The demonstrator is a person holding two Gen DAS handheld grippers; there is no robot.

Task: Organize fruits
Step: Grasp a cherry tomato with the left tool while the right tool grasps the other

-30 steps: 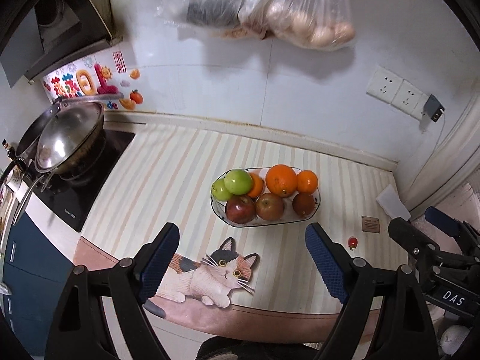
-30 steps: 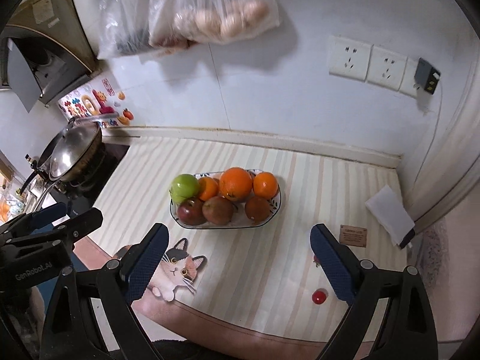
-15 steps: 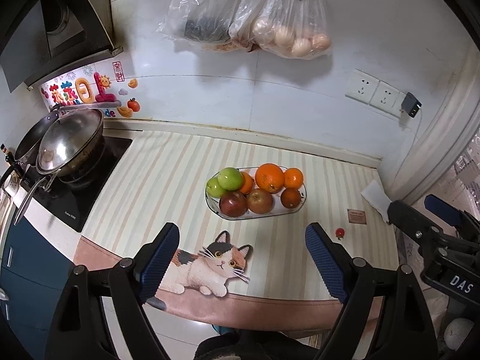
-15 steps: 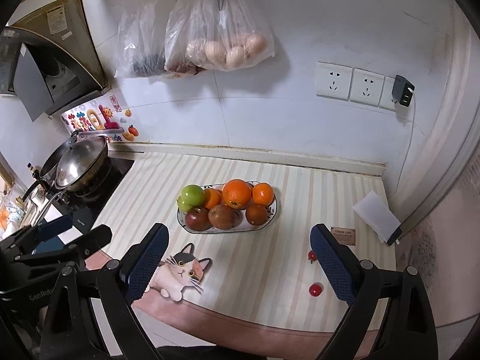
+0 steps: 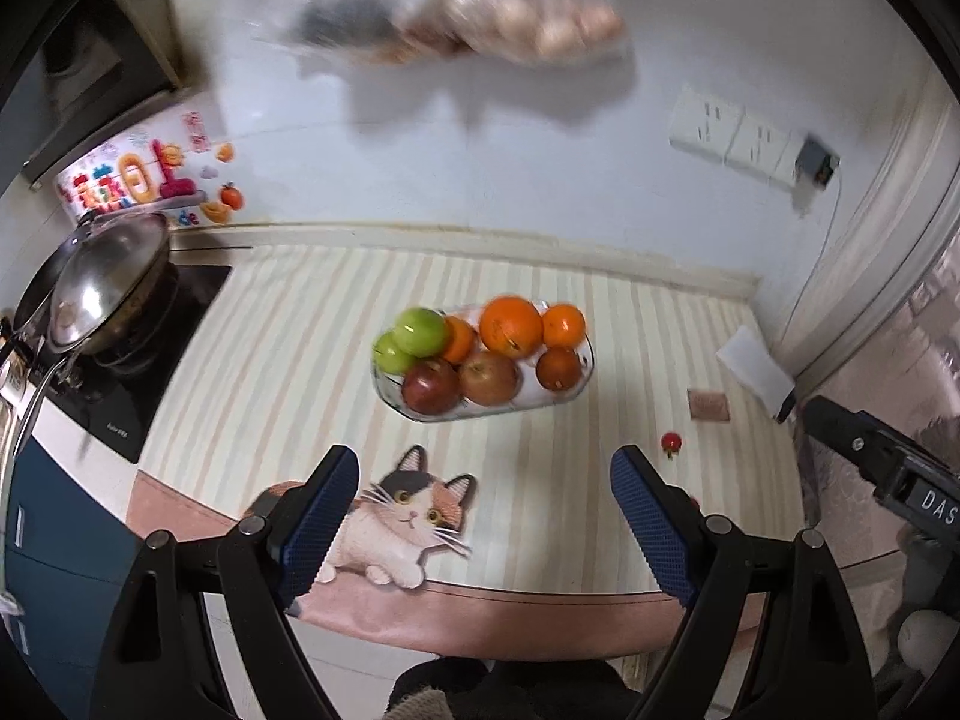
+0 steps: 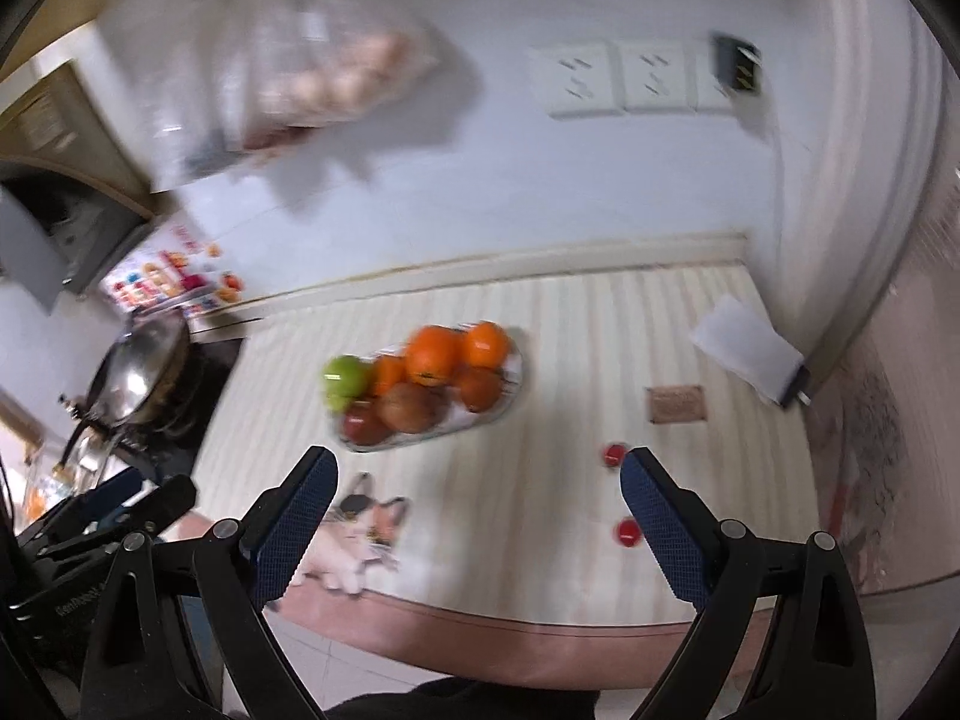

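A glass fruit bowl [image 5: 576,391] stands mid-counter, holding green apples [image 5: 420,331], oranges [image 5: 511,325] and red apples [image 5: 431,385]; it also shows in the right wrist view [image 6: 516,384]. Two small red tomatoes lie loose on the counter to its right, one [image 6: 613,454] farther and one [image 6: 627,533] nearer; the left wrist view shows one tomato [image 5: 671,441]. My left gripper [image 5: 483,516] is open and empty above the counter's front edge. My right gripper [image 6: 477,516] is open and empty, held back from the counter, with the tomatoes beside its right finger.
A wok [image 5: 96,294] sits on the black hob at the left. A cat-print mat [image 5: 402,522] lies at the front edge. A brown card [image 6: 677,403] and a white folded paper [image 6: 744,348] lie at the right. Bags of eggs [image 5: 528,18] hang on the wall.
Both grippers have moved and tilted, so both views are blurred. The right view has swung to the right, toward the tomatoes. Both grippers stay open and empty. The fruit has not moved.
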